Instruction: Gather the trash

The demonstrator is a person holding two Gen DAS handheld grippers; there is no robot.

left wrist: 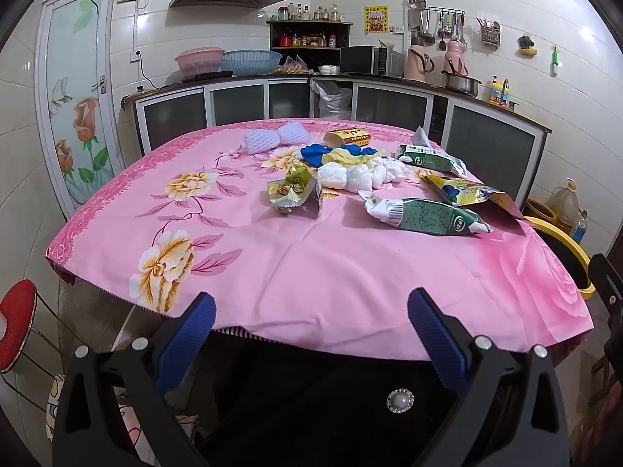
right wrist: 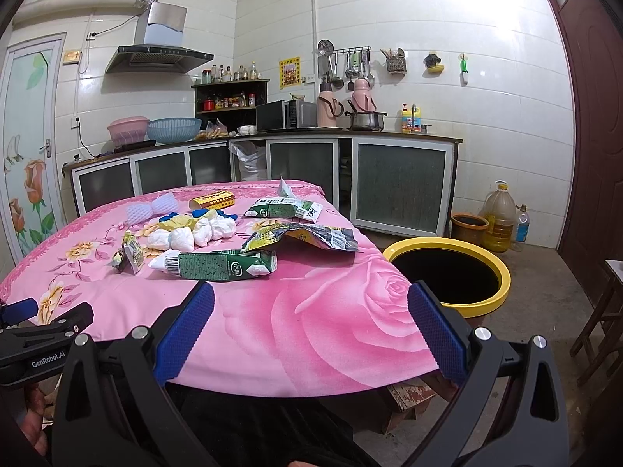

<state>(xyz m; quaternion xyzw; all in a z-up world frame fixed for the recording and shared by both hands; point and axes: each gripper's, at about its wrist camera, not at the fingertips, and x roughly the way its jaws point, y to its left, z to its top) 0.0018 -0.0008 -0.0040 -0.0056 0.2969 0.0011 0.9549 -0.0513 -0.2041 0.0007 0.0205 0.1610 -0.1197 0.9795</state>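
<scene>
Pink-clothed bench (left wrist: 311, 272) carries wrappers; green carton (right wrist: 226, 265) lies nearest. Our left gripper (left wrist: 311, 311) and right gripper (right wrist: 311, 303) hold jaws released, empty.

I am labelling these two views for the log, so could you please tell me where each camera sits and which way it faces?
Left wrist: on the left gripper, at the near table edge, facing across the pink tablecloth toward the kitchen counter; its open blue fingers show.
Right wrist: on the right gripper, further right, facing the same way; open fingers, left gripper at the left edge.
Shared: green carton, yellow-rimmed bin.
</scene>
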